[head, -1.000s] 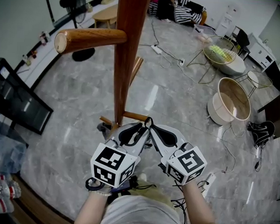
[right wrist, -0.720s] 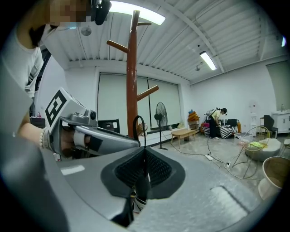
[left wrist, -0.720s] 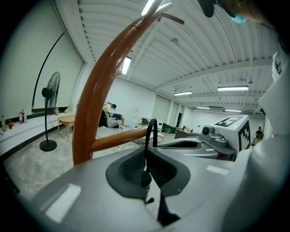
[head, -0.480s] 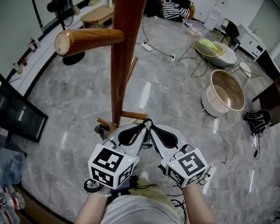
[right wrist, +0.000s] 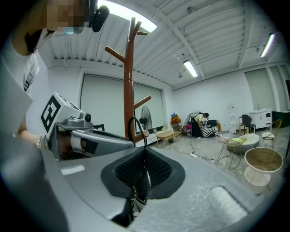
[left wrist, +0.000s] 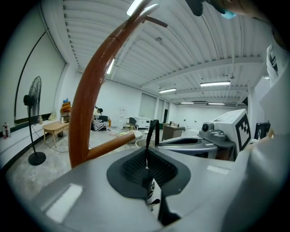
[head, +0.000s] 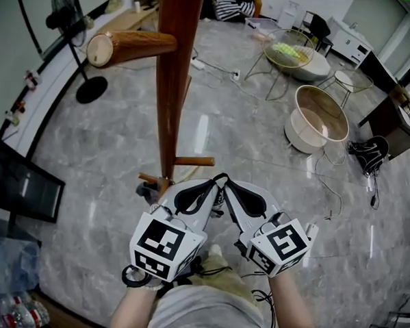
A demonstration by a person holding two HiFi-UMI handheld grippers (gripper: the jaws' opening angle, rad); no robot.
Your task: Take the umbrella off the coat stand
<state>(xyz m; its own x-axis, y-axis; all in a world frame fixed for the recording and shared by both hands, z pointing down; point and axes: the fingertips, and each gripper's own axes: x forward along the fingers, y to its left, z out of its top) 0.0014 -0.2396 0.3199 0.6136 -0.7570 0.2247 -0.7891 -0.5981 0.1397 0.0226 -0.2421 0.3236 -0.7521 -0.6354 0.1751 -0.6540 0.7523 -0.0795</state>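
Observation:
The wooden coat stand (head: 171, 89) rises just ahead of me, one thick peg (head: 129, 46) pointing left and a short lower peg (head: 191, 160) near the floor. My left gripper (head: 214, 183) and right gripper (head: 226, 182) meet tip to tip close to my body, to the right of the pole's foot. Both are shut on the umbrella's black strap (left wrist: 153, 131), which loops up out of the closed jaws (right wrist: 135, 129). A dark, striped piece of the umbrella (left wrist: 152, 197) shows below the pads; the rest is hidden under the grippers. No umbrella hangs on the visible pegs.
A floor fan (head: 68, 22) stands at the back left and a black screen (head: 15, 184) at the left. A round tub (head: 317, 121), a wire table (head: 290, 51), a black bag (head: 370, 151) and cables (head: 327, 194) lie at the right. Water bottles (head: 12, 314) sit at the lower left.
The two grippers stay pressed together on the strap. The view has shifted, so the stand and its peg sit a little farther off and higher in the picture.

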